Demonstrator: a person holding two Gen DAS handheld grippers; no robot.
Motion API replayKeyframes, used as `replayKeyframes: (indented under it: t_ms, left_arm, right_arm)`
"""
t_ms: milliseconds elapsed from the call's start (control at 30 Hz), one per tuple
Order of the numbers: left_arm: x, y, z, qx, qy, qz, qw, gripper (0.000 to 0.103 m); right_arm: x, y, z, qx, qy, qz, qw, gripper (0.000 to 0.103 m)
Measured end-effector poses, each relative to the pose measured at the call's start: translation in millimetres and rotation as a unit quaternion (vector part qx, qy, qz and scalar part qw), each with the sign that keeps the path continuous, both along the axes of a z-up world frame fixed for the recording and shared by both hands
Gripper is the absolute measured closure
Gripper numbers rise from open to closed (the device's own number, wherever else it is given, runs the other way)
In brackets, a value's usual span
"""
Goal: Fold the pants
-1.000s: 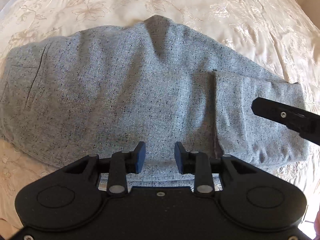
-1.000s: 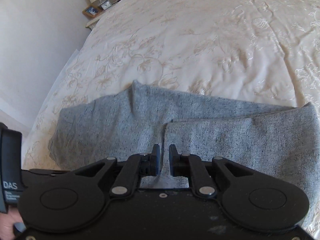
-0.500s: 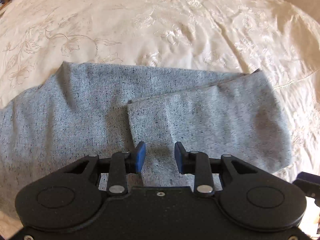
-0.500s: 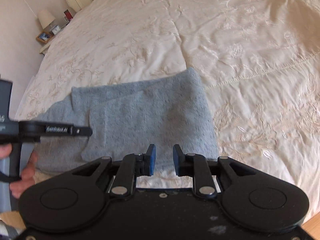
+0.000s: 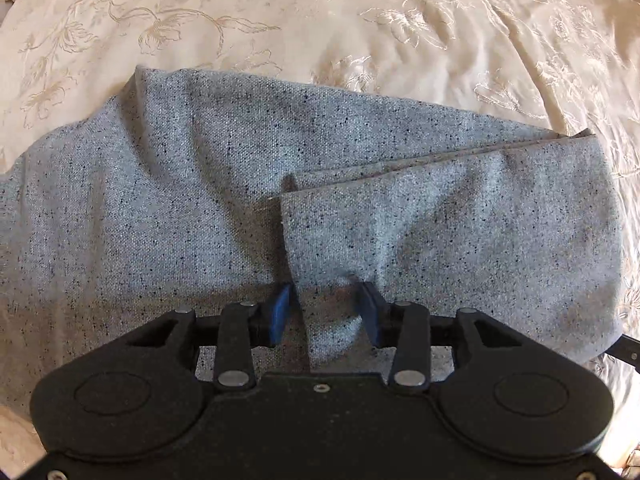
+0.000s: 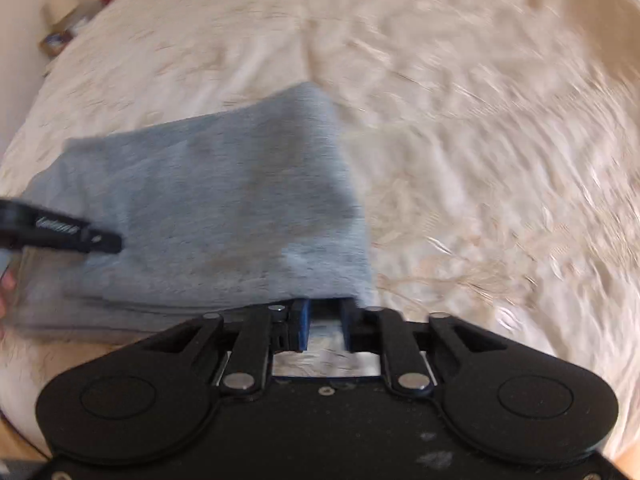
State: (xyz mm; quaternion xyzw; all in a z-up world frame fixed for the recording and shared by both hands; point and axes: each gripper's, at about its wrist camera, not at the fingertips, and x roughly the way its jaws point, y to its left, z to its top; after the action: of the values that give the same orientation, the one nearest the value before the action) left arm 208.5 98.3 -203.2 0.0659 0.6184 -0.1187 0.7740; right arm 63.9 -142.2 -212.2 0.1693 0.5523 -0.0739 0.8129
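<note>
On the cream bedspread (image 5: 400, 20), the left gripper (image 5: 326, 306) is opening astride the grey pants' (image 5: 160, 200) folded edge; the right gripper (image 6: 324, 322) is gaping at their corner.

Speckled woven pants (image 5: 180, 208) (matt) on glossy embroidered bedspread (image 5: 360, 8).

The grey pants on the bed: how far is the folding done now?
Done: the pants lie flat on the bedspread, and the leg end is already folded back over the middle. In hand: the left gripper straddles that flap's edge; its jaws have just been opening, with fabric between them, unpinched. Left: probably one more fold, to make a compact stack.
</note>
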Motion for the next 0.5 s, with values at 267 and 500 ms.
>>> replayKeyframes:
  t_ms: [267,500]
  left_arm:
    - [-1.9,-5.9,-3.0,0.008,-0.007,0.015,0.9998,0.052]
    - [-12.0,-9.8,-6.7,0.028,-0.026,0.031,0.9988,0.04]
  right_arm:
    - [-14.0,-19.1,53.5,-0.009,-0.032,0.05,0.998,0.084]
    - [56.2,-0.1,6.5,0.002,0.002,0.155,0.988,0.087]
